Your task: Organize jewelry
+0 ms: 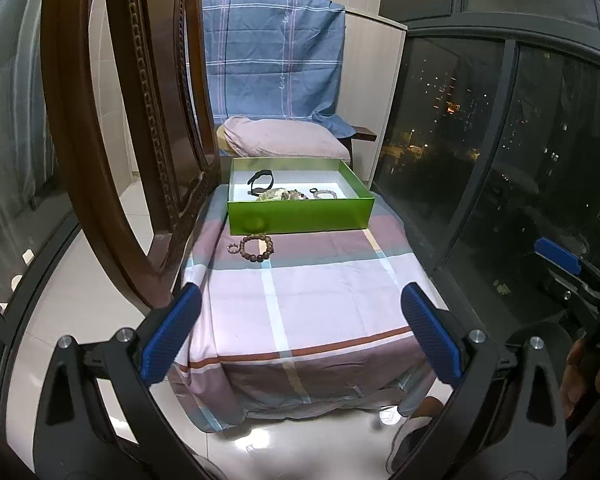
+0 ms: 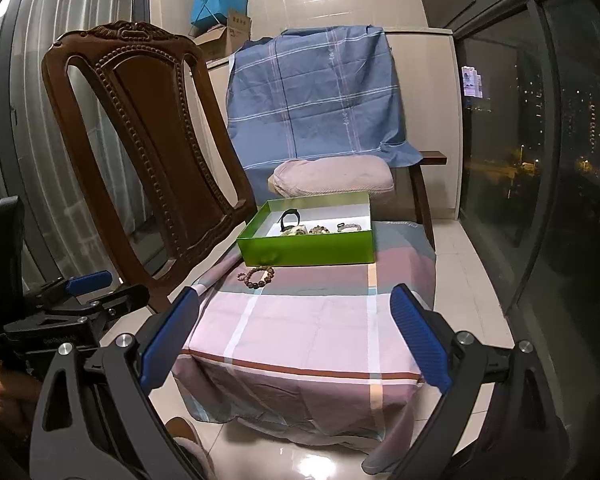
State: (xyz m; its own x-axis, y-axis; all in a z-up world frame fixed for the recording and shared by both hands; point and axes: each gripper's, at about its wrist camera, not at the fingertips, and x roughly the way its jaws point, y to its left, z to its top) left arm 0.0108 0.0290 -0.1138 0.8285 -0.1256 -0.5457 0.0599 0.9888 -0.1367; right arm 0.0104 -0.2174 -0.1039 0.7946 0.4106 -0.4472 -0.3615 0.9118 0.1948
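A green box (image 1: 300, 216) (image 2: 308, 250) stands at the far end of a table covered with a plaid cloth (image 1: 320, 292) (image 2: 308, 320). Inside it lie a black band (image 1: 260, 182) (image 2: 289, 220) and several bead bracelets (image 1: 288, 195) (image 2: 320, 230). A brown bead bracelet (image 1: 257, 246) (image 2: 260, 276) lies on the cloth in front of the box's left corner, with a small ring-like piece (image 1: 232, 247) beside it. My left gripper (image 1: 300, 332) is open and empty, held back near the table's front edge. My right gripper (image 2: 296, 328) is open and empty, also near the front edge.
A carved wooden chair (image 1: 112, 120) (image 2: 140, 140) stands at the table's left. A pink pillow (image 1: 284, 140) (image 2: 332, 176) and a blue cloth (image 1: 276, 52) (image 2: 316, 92) lie behind the box. Dark glass windows (image 1: 500, 140) (image 2: 540, 140) run along the right.
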